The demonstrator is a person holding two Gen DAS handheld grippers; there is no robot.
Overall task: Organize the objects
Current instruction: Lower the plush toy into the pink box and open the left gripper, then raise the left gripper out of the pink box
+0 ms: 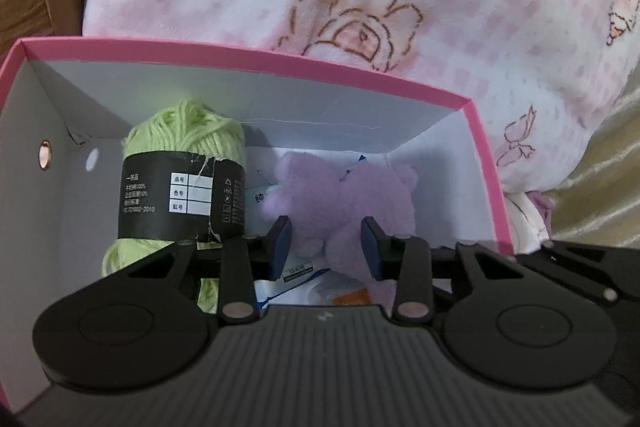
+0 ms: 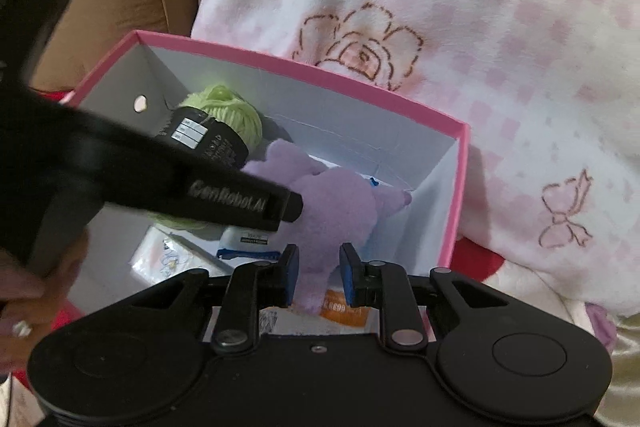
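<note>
Low in the left wrist view, the left gripper (image 1: 326, 245) clamps the purple plush toy (image 1: 352, 195) inside the pink box (image 1: 256, 61), right of the green yarn (image 1: 182, 179). Lower centre of the right wrist view, the right gripper (image 2: 319, 273) pinches the toy's lower end.

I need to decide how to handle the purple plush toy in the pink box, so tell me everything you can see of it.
The purple plush toy is soft, fuzzy lilac fabric with stubby rounded limbs; no face shows. It lies inside the pink box, beside the green yarn skein, on top of paper packets. Both grippers are on it: the right gripper is shut on a lower limb, and the left gripper has its pads pressed against the toy's body.
</note>
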